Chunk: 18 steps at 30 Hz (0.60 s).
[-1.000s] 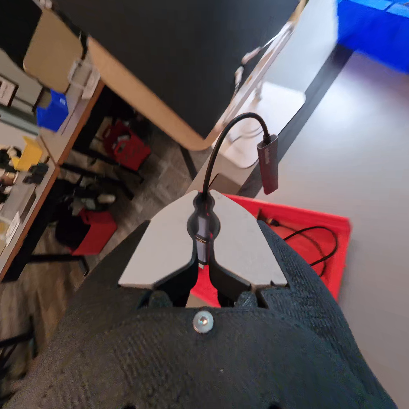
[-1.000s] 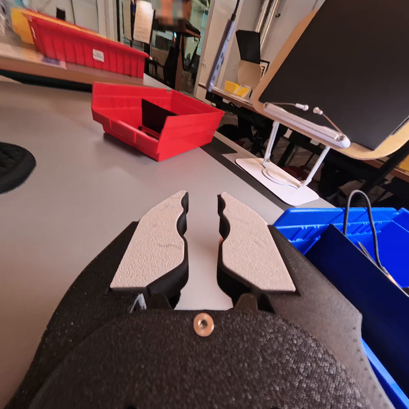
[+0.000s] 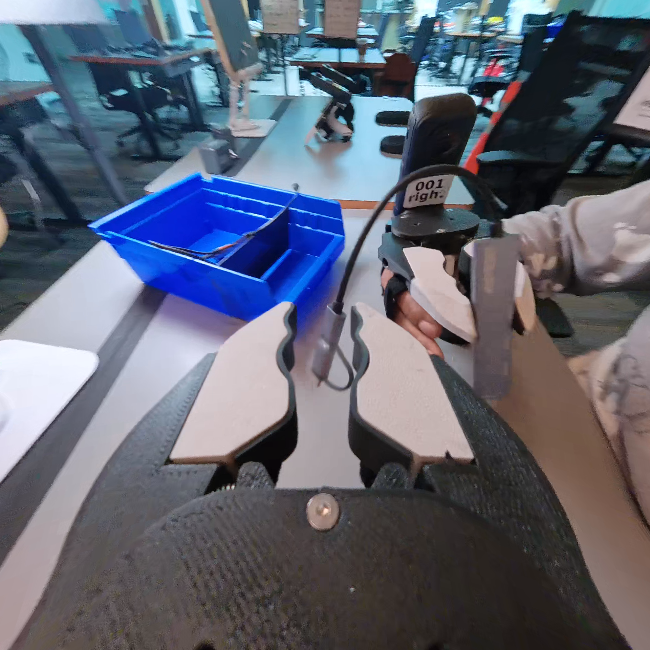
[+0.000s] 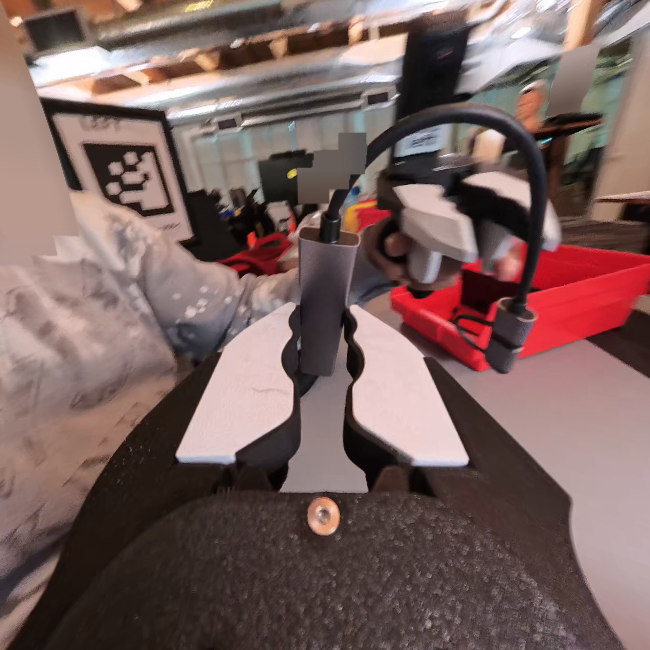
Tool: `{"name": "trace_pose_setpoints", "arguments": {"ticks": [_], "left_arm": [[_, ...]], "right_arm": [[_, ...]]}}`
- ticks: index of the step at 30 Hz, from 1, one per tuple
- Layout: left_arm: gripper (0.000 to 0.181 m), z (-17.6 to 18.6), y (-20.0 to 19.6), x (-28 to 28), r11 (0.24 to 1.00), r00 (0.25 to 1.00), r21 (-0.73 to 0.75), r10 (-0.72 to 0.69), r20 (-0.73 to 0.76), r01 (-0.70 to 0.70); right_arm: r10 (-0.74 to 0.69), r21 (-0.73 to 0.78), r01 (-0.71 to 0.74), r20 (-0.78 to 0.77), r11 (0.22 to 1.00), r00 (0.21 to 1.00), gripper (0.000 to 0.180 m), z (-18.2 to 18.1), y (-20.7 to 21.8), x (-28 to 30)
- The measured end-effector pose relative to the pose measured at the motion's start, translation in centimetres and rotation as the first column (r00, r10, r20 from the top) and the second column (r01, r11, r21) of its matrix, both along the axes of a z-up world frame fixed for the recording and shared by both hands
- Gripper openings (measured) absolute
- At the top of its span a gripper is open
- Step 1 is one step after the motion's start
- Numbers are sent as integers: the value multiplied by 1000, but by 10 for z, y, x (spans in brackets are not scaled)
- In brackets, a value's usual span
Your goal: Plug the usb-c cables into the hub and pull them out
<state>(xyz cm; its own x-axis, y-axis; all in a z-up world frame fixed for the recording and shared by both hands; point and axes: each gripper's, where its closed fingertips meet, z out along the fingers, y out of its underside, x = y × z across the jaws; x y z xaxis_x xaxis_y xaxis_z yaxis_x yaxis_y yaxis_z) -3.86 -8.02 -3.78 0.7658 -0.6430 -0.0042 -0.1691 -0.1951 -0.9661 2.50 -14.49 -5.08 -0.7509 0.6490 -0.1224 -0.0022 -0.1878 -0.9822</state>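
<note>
The grey hub (image 4: 323,306) stands upright between my right gripper (image 4: 323,309) fingers, which are shut on its sides. Its short black cable (image 4: 492,123) arcs up and over to the right, and its grey plug (image 4: 510,330) hangs free in front of the red bin. In the left wrist view my left gripper (image 3: 322,309) is open. The plug (image 3: 329,346) with its small cap loop hangs in the gap without touching either pad. The hub (image 3: 490,316) shows at right, held by the right gripper (image 3: 482,299). A loose black cable (image 3: 218,249) lies in the blue bin.
A blue divided bin (image 3: 197,274) sits on the grey table (image 3: 105,309) ahead and left of my left gripper. A red bin (image 4: 580,302) holding a black cable sits to the right in the right wrist view. A white stand base (image 3: 35,387) is at far left. A person's sleeve (image 3: 580,239) is at right.
My left gripper has opened and let go of the plug. My right gripper, open and empty before, has shut on the hub body. Both views have swung round to face each other.
</note>
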Motion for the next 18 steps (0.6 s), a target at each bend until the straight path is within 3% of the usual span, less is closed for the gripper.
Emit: {"name": "trace_pose_setpoints", "arguments": {"ticks": [4,8,11,13,18], "left_arm": [[35,18,-16,3,995,996,89,48,-70,-41],[36,-5,-22,30,991,994,113,80,-68,-72],[33,-20,-17,36,953,974,200,225,34,-227],[34,-35,-13,36,937,956,196,295,-2,-289],[20,-43,-13,43,930,950,233,306,-66,-283]], "right_arm": [[-238,-96,236,-14,967,971,23,18,41,-13],[-393,-192,389,20,901,920,23,27,70,-19],[-435,-238,435,53,869,899,23,24,76,-22],[-449,-246,451,67,858,891,23,20,72,-23],[-495,-139,500,70,855,866,23,5,56,-27]]}}
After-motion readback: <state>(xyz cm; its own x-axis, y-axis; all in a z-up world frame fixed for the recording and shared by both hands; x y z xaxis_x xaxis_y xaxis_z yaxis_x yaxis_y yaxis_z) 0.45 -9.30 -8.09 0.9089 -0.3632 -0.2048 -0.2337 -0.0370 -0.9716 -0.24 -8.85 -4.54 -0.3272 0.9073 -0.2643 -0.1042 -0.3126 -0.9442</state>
